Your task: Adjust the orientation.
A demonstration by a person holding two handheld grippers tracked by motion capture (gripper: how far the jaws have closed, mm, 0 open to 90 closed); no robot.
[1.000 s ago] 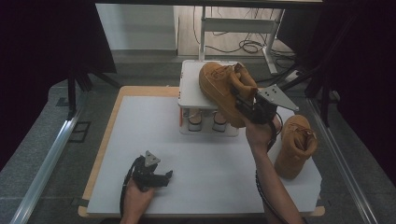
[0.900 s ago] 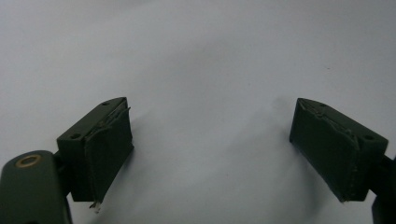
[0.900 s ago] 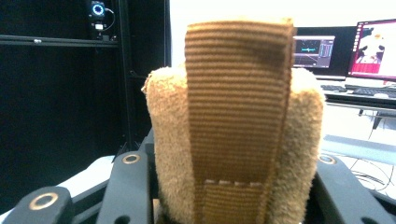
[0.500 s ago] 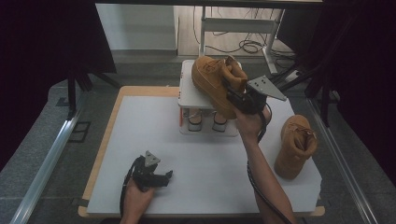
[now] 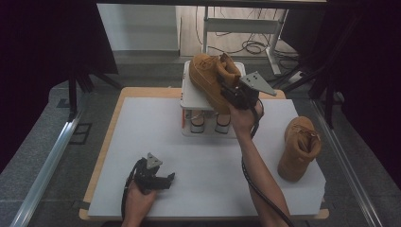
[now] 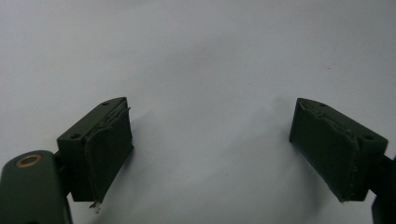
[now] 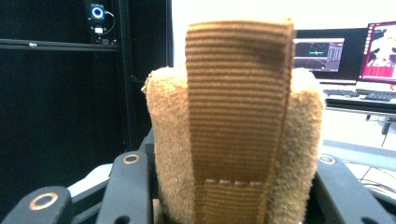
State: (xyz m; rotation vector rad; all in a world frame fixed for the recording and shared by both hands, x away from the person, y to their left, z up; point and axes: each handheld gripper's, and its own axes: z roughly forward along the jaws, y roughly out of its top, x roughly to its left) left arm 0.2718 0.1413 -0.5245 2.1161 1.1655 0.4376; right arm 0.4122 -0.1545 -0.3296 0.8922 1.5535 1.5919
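Note:
A tan boot (image 5: 208, 78) hangs tilted just above the top of a white shoe rack (image 5: 189, 97) at the table's far side. My right gripper (image 5: 228, 93) is shut on the boot's heel. In the right gripper view the fuzzy collar and ribbed pull strap (image 7: 236, 102) stand up between the jaws of the right gripper (image 7: 233, 200). A second tan boot (image 5: 298, 146) stands upright on the table at the right. My left gripper (image 5: 161, 179) rests low over the white table near the front edge. In its own view the left gripper (image 6: 210, 149) is open with nothing between the jaws.
Two pale items (image 5: 208, 124) sit on the rack's lower shelf. The white table top (image 5: 203, 179) has a wooden rim. Dark stands and cables lie beyond the table, and metal rails run along both sides.
My right gripper has carried the boot leftward and a little farther away, over the rack's top. The left gripper and the second boot have stayed put.

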